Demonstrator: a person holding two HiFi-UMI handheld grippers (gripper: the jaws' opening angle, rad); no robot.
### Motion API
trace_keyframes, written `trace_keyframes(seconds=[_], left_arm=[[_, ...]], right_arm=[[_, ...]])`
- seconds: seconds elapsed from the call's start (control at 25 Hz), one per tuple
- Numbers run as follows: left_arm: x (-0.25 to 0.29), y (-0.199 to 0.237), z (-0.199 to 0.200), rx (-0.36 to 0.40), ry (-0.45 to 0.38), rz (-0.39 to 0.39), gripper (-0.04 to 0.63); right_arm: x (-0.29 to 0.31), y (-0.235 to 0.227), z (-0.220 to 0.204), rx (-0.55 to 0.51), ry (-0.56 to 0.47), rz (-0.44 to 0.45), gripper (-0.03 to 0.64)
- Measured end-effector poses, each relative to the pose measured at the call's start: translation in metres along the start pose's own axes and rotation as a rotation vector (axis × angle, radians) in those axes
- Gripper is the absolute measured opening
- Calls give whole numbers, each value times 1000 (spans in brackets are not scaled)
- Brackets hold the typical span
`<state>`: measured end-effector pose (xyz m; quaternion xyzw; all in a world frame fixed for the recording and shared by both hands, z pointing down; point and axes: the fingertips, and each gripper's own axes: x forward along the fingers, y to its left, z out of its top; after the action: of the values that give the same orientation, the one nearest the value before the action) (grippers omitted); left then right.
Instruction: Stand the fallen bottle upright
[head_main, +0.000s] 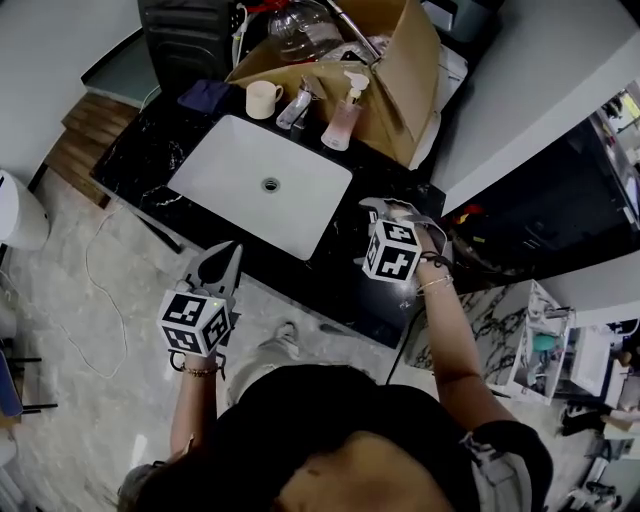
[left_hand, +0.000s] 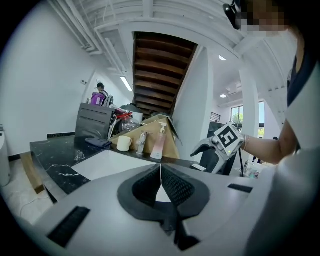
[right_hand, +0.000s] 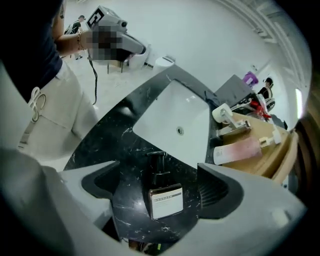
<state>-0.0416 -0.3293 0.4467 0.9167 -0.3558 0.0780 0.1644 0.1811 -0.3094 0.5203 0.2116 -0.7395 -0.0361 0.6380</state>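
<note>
Right gripper view looks down past the right gripper, its jaws spread wide on either side of the fallen bottle without touching it. The dark bottle, with a pale label and a black pump, lies flat on the black marbled worktop, pump end toward the white sink just beyond. Head view has the same gripper pointing steeply down over the worktop's right end, beside the sink, covering the bottle from that camera. The left gripper has its jaws pressed together with nothing between them; in the head view it is held off the worktop's front edge, above the floor, well apart from the bottle. Behind the sink stand a pink pump bottle and a cream cup, with an open cardboard box at the back wall.
</note>
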Motion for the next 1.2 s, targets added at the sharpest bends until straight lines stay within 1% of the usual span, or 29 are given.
trace_keyframes(seconds=[0.16, 0.28, 0.4, 0.44, 0.6, 0.68, 0.72, 1.04, 1.12, 1.2], left_arm=[[18, 19, 3, -30, -4, 33, 2], [30, 22, 8, -34, -11, 32, 2], [38, 24, 12, -26, -17, 27, 2], [39, 24, 13, -28, -17, 26, 2], [38, 22, 11, -35, -10, 32, 2], [35, 23, 10, -34, -10, 45, 2], [33, 24, 9, -36, -11, 54, 2], [8, 34, 0, -65, -27, 152, 2], [4, 33, -5, -74, -25, 172, 2], [2, 29, -8, -84, -30, 187, 2]], right_arm=[[30, -6, -1, -68, 107, 130, 446], [47, -4, -6, -90, 176, 211, 382], [60, -8, -10, -100, 229, 235, 297], [63, -10, -12, -102, 247, 237, 282], [75, -9, -28, -133, 343, 268, 275], [80, -7, -35, -142, 375, 283, 257], [81, -7, -37, -143, 378, 285, 239], [81, -4, -38, -192, 350, 307, 224], [81, -3, -40, -199, 324, 311, 224], [81, -3, -44, -192, 276, 307, 222]])
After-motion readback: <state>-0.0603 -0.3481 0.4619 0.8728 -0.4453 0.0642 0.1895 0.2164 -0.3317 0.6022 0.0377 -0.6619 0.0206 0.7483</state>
